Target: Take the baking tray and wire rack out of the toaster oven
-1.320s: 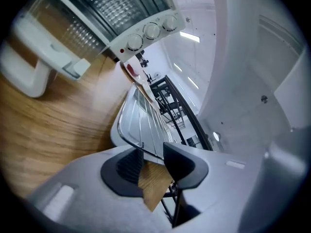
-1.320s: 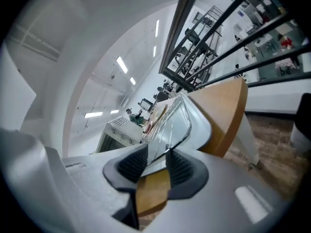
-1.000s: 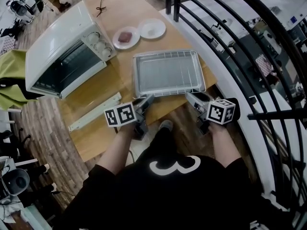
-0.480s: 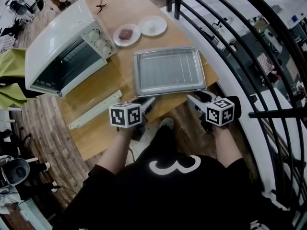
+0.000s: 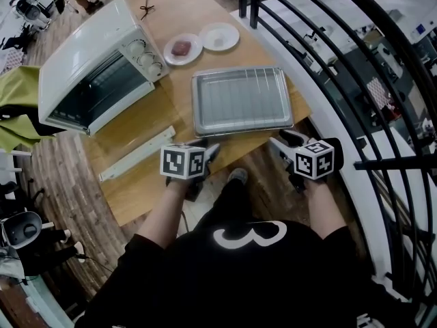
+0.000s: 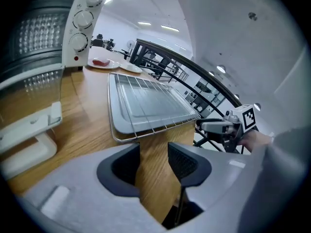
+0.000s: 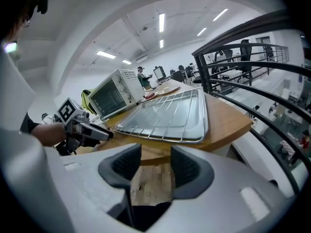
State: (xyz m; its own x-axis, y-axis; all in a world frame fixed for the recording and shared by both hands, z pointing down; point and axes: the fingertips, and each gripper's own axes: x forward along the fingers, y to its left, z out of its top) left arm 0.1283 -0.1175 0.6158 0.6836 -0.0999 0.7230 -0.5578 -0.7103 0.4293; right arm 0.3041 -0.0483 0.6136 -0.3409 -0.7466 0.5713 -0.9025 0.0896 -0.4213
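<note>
I have both grippers hanging at the near edge of the wooden table. Neither one is holding anything. The left gripper has its jaws apart and they have just been opening. Between them I see only bare table wood. The right gripper also stands with its jaws apart, and only the table edge and the floor show through the gap.

The baking tray lies flat on the table, out of the toaster oven, with the wire rack resting on top of it. The tray's near rim is just beyond both sets of tips and touches neither. The left gripper points at the tray's near left corner and the right gripper at its near right corner, so the tray sits between them and a little farther off.

The oven stands at the far left of the table. Two small plates sit beyond the tray, and a long white strip lies to the left of my left gripper. A black railing curves round the right side, and a green cloth lies at the far left above the plank floor.
</note>
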